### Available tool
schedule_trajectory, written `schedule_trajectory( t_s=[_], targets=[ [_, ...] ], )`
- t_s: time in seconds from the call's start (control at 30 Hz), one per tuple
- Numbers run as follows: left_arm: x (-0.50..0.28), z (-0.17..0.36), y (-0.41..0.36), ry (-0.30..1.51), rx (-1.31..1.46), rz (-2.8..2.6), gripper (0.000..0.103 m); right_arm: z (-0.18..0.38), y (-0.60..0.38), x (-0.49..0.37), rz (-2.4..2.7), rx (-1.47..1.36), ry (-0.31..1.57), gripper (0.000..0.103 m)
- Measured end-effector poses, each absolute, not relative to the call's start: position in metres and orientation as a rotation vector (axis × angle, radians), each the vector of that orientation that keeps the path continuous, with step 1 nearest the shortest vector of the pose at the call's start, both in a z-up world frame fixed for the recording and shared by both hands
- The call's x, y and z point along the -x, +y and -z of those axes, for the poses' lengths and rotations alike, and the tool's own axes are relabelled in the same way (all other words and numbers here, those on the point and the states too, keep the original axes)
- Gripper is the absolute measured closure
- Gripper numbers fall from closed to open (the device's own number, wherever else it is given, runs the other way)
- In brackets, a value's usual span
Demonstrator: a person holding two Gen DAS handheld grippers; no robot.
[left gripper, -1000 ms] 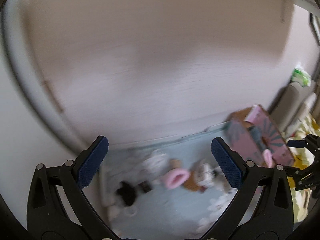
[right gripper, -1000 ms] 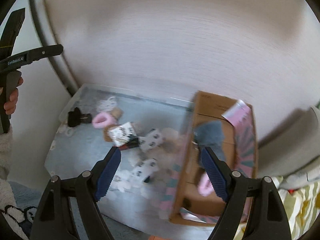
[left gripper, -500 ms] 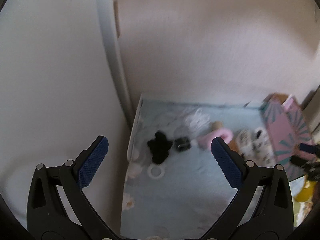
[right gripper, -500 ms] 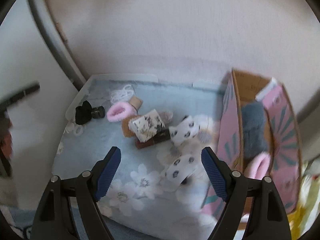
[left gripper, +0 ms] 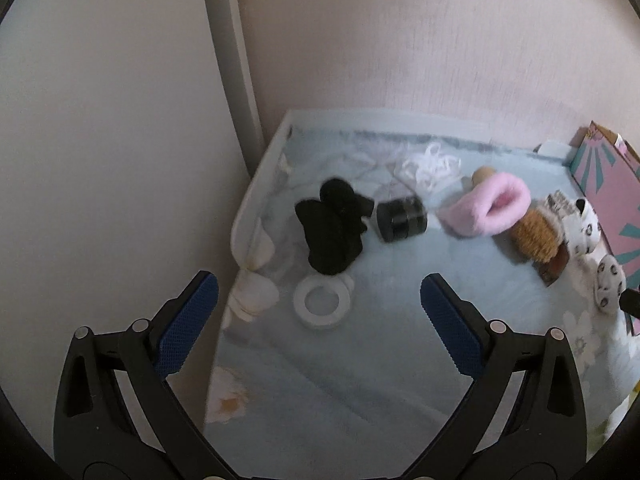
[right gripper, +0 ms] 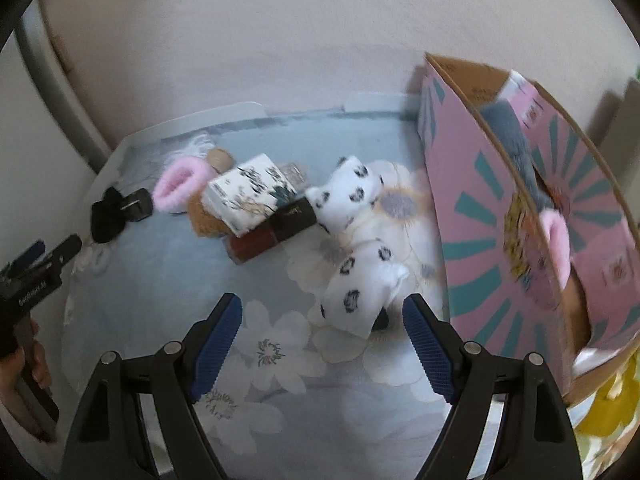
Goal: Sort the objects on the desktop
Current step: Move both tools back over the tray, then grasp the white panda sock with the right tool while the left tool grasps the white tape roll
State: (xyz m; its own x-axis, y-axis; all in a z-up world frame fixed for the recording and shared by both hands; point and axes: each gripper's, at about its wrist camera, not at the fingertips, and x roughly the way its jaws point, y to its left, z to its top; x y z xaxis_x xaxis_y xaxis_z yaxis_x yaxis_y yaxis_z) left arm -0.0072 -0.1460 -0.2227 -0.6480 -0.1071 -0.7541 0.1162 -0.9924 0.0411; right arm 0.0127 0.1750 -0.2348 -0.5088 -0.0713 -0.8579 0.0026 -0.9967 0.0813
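Desktop objects lie scattered on a pale blue floral cloth (right gripper: 168,280) that covers the table against the wall. Nearest the right gripper (right gripper: 322,344), whose blue-padded jaws stand wide apart and empty, a white spotted sock (right gripper: 356,292) lies just ahead of its tips. The left gripper (left gripper: 318,320) is likewise spread open with nothing between its pads, and a white ring (left gripper: 322,306) lies on the cloth just beyond it. Past the ring sits a black fabric piece (left gripper: 332,232), touching a small dark jar (left gripper: 401,219) on its side. Further on, a second spotted sock (right gripper: 346,196) rests against a white patterned box (right gripper: 250,194) stacked on a dark brown box (right gripper: 276,228). A pink fluffy band (left gripper: 490,210) lies beside them, with a tangle of white cord (left gripper: 430,166) behind. At the right stands an open pink cardboard box (right gripper: 480,208) holding grey and pink fluffy items.
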Motion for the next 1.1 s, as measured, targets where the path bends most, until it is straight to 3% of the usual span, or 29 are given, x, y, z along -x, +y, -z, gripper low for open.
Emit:
schedule_trajectory(
  t_s=[0.23, 0.37, 0.53, 0.73, 0.83, 0.93, 0.97, 1.1],
  targets=[
    [0.018, 0.253, -0.149, 0.012, -1.294, 2.753, 0.009, 0.269, 0.180, -0.013, 2.779, -1.614, -0.192, 0.023],
    [0.025, 0.263, -0.154, 0.039, -1.320, 2.760, 0.021, 0.275, 0.178, -0.011, 2.818, -1.612, -0.185, 0.023],
    [0.026, 0.269, -0.153, 0.035, -1.338, 2.784, 0.027, 0.276, 0.173, -0.003, 2.855, -1.616, -0.157, 0.024],
    [0.028, 0.271, -0.150, 0.044, -1.366, 2.811, 0.047, 0.277, 0.175, 0.001, 2.874, -1.617, -0.203, 0.033],
    [0.026, 0.271, -0.150, 0.040, -1.366, 2.814, 0.051, 0.278, 0.181, 0.003, 2.880, -1.633, -0.230, 0.039],
    [0.027, 0.272, -0.151, 0.038, -1.369, 2.818, 0.056, 0.280, 0.184, 0.007, 2.873, -1.670, -0.223, 0.054],
    [0.026, 0.271, -0.151, 0.038, -1.367, 2.819, 0.063, 0.281, 0.185, 0.008, 2.864, -1.678, -0.225, 0.059],
    [0.024, 0.271, -0.151, 0.038, -1.368, 2.822, 0.064, 0.277, 0.183, 0.008, 2.860, -1.652, -0.191, 0.065]
  ],
)
